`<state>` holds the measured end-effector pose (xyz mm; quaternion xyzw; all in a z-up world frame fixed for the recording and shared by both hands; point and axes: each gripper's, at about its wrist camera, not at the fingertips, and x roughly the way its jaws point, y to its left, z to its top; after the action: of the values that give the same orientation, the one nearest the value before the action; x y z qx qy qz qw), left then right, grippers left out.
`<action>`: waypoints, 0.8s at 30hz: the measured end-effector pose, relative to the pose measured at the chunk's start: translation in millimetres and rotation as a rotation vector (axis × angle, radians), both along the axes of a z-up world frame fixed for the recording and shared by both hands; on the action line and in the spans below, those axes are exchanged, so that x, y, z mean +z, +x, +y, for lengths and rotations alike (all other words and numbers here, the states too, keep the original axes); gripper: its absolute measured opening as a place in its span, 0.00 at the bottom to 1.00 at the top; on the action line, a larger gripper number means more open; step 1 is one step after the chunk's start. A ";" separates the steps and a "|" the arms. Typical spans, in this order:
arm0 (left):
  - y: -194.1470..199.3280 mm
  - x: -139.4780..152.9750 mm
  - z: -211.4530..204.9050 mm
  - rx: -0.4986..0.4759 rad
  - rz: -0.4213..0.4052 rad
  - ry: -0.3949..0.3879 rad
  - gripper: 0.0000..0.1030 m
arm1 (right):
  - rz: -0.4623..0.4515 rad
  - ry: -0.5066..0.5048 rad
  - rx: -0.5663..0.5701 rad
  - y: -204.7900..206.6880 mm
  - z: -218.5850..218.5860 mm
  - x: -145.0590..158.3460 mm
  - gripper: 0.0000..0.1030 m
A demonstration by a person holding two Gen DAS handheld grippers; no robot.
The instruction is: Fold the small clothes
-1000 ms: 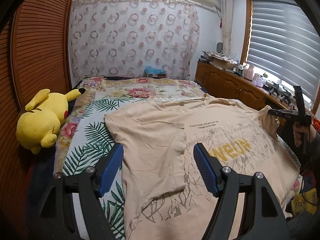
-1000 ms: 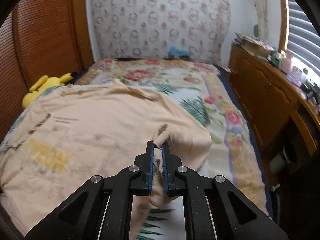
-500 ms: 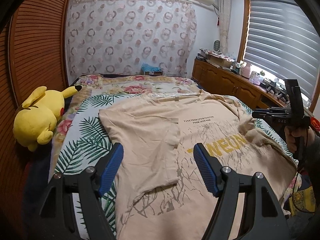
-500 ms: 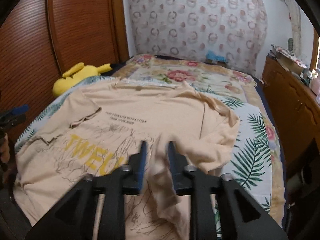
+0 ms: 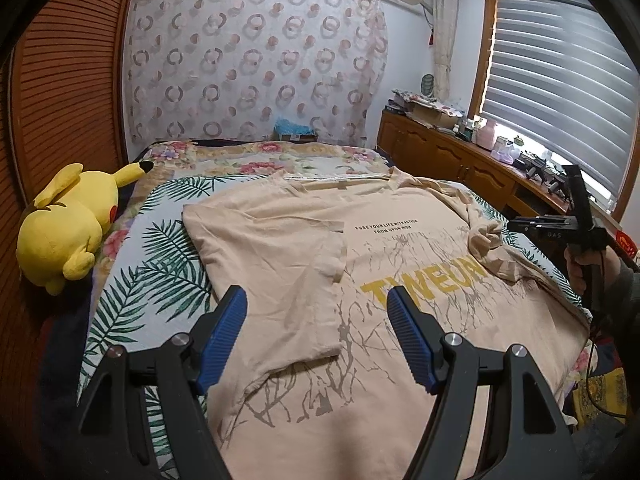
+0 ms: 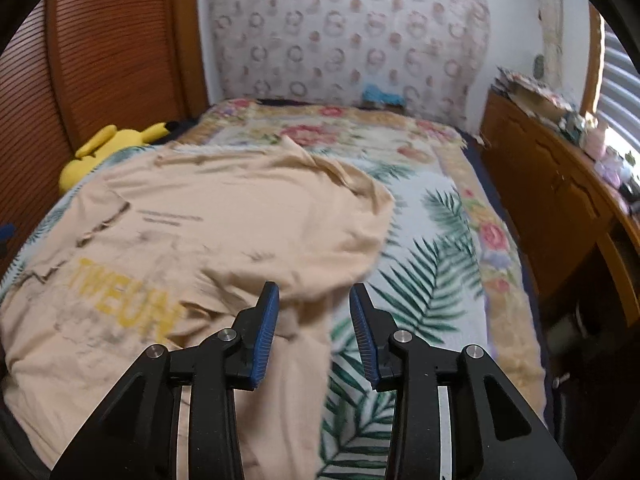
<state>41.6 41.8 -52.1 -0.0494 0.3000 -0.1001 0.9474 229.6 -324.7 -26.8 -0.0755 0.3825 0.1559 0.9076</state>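
We find the beige T-shirt [image 5: 320, 264] spread flat on the bed [image 5: 160, 280], one sleeve folded inward over its front. Our left hand-held gripper [image 5: 316, 320] hovers above the shirt, jaws wide apart, holding nothing; the fabric lies at 12 o'clock. Our right hand-held gripper [image 6: 314, 320] is likewise parted and empty, the shirt's crumpled sleeve [image 6: 340, 240] at 12 o'clock. A yellow plush [image 5: 68, 224] rests at 9 o'clock.

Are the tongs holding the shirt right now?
No. Both the left tongs and right tongs are open above the T-shirt, holding nothing.
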 end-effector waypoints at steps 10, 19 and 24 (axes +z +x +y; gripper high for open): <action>1.0 -1.7 -4.0 -0.008 0.008 0.003 0.70 | 0.071 0.081 0.032 0.0 3.7 -15.9 0.35; -0.9 -3.8 -1.5 -0.003 0.011 -0.003 0.70 | 0.092 0.061 0.080 16.9 20.8 -24.6 0.05; -2.1 -5.6 0.7 0.001 0.010 -0.013 0.71 | 0.029 0.085 0.123 19.8 33.2 4.7 0.03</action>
<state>39.6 42.5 -57.7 -0.0565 0.3041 -0.1012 0.9456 249.4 -291.5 -22.1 -0.0583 0.3831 0.2286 0.8931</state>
